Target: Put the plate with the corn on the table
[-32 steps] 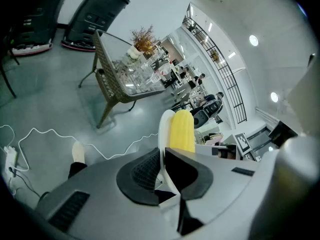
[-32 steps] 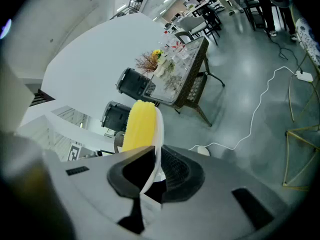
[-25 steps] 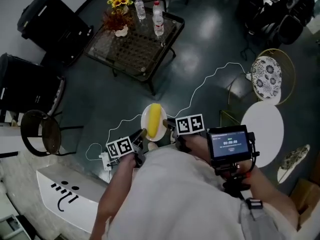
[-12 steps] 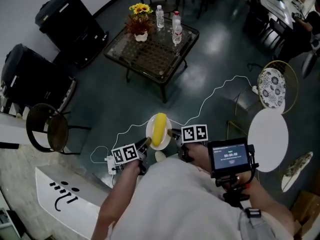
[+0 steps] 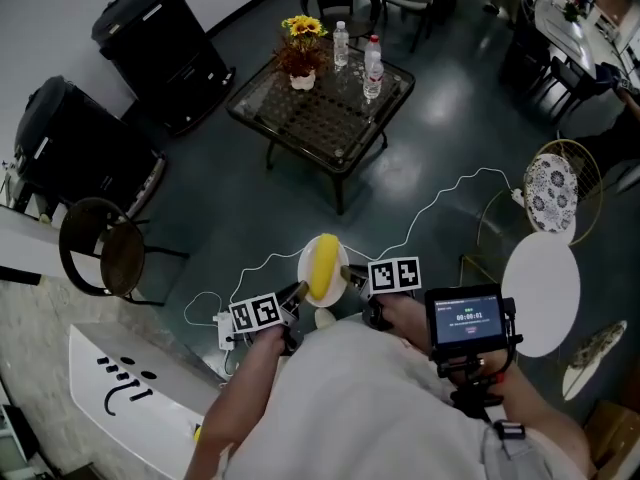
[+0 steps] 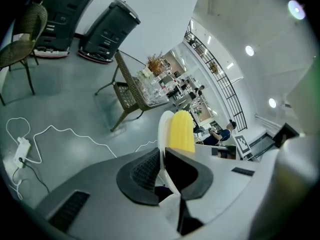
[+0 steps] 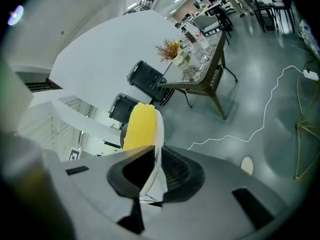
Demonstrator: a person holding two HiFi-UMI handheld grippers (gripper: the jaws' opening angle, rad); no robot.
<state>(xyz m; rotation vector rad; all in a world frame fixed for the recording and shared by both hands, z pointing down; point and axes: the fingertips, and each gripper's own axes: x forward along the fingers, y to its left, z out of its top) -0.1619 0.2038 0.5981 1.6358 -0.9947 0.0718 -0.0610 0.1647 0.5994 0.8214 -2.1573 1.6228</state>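
A white plate point(image 5: 308, 267) carries a yellow corn cob point(image 5: 324, 265) and hangs in the air above the dark floor, a good way short of the glass-topped table point(image 5: 325, 103). My left gripper point(image 5: 298, 293) is shut on the plate's left rim and my right gripper point(image 5: 347, 272) on its right rim. In the left gripper view the plate point(image 6: 163, 134) stands edge-on between the jaws with the corn point(image 6: 181, 132) beside it. The right gripper view shows the same: plate point(image 7: 158, 134), corn point(image 7: 139, 126), and the table point(image 7: 202, 69) farther off.
On the table stand a sunflower pot point(image 5: 301, 52) and two water bottles point(image 5: 372, 67). A white cable point(image 5: 430, 203) crosses the floor. A round white side table point(image 5: 543, 291) and a patterned chair point(image 5: 553, 191) are at right, black cases point(image 5: 165, 50) and a wicker chair point(image 5: 105, 258) at left.
The table has slid nearer the middle of the head view and looks closer. The plate with the corn stays gripped by both grippers in the same pose.
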